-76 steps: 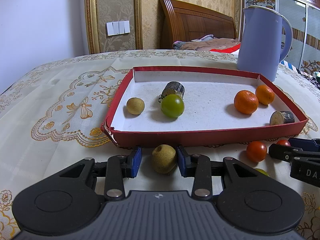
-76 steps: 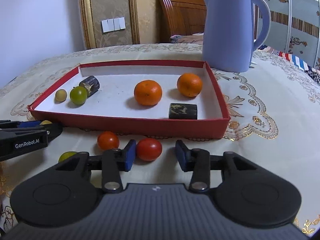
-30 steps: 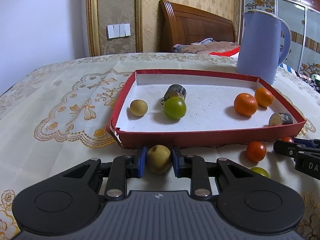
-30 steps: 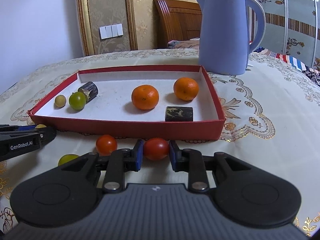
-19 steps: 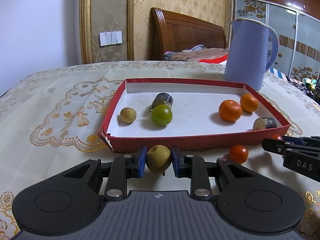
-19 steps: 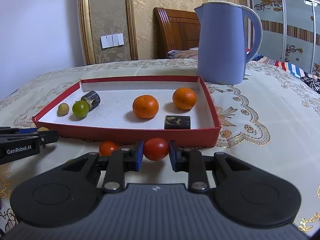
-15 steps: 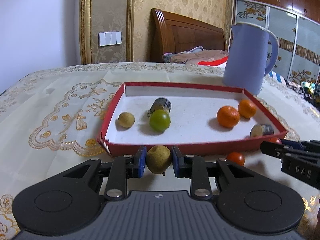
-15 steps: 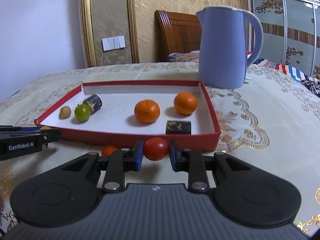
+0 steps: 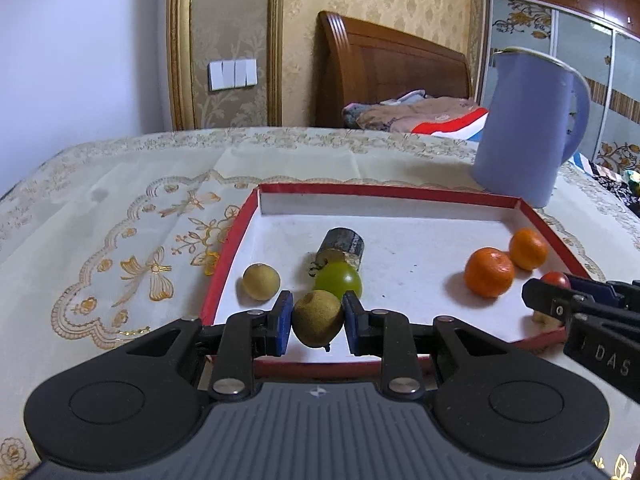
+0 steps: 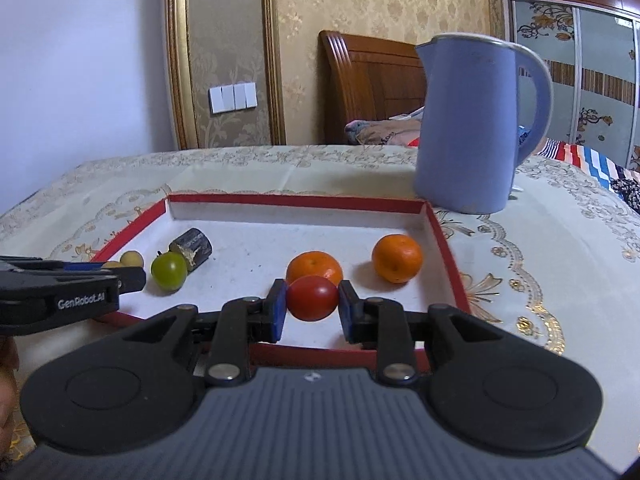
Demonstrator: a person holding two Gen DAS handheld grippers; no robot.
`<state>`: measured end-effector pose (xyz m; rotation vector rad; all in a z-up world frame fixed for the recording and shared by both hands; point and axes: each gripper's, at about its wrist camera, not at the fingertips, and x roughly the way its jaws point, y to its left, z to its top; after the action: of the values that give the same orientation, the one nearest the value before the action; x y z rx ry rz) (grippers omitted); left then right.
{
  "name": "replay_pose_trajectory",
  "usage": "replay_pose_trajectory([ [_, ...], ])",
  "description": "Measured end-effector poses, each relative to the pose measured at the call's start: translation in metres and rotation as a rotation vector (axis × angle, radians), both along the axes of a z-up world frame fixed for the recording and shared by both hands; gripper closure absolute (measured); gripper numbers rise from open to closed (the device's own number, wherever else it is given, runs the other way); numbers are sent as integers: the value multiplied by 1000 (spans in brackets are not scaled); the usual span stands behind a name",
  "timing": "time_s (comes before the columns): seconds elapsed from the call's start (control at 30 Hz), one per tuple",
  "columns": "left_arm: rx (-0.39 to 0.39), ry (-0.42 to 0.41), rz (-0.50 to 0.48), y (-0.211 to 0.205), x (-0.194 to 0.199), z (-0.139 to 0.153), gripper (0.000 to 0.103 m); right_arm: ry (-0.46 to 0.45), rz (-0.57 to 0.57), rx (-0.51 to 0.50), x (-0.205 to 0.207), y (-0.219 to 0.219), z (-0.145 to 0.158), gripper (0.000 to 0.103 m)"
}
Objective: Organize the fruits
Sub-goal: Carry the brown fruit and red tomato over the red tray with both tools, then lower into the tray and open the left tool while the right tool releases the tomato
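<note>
The left gripper (image 9: 316, 317) is clamped on a brownish fruit (image 9: 317, 323), its blue pads pressed against both sides, held over the near edge of the red tray (image 9: 231, 236). In this left wrist view the tray already holds a small tan fruit (image 9: 261, 281), a green fruit (image 9: 338, 279) and two oranges (image 9: 489, 271), so sorting looks well along, with the held piece not yet set down; the right gripper's tip shows at the right edge. In the right wrist view, the right gripper (image 10: 311, 306) is closed on a red tomato (image 10: 312, 298) pinched squarely between its pads, just above the tray's near wall and in front of an orange. Both carried fruits seem ready to be lowered inside and released.
</note>
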<state>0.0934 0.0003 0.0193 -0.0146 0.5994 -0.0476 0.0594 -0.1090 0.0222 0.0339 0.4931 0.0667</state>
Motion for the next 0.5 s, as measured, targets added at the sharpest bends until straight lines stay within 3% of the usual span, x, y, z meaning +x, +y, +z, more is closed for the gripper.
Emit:
replay_pose_trajectory([
  [0.5, 29, 41, 7, -5, 20, -14, 77, 119, 9, -18, 36, 10, -20, 77],
])
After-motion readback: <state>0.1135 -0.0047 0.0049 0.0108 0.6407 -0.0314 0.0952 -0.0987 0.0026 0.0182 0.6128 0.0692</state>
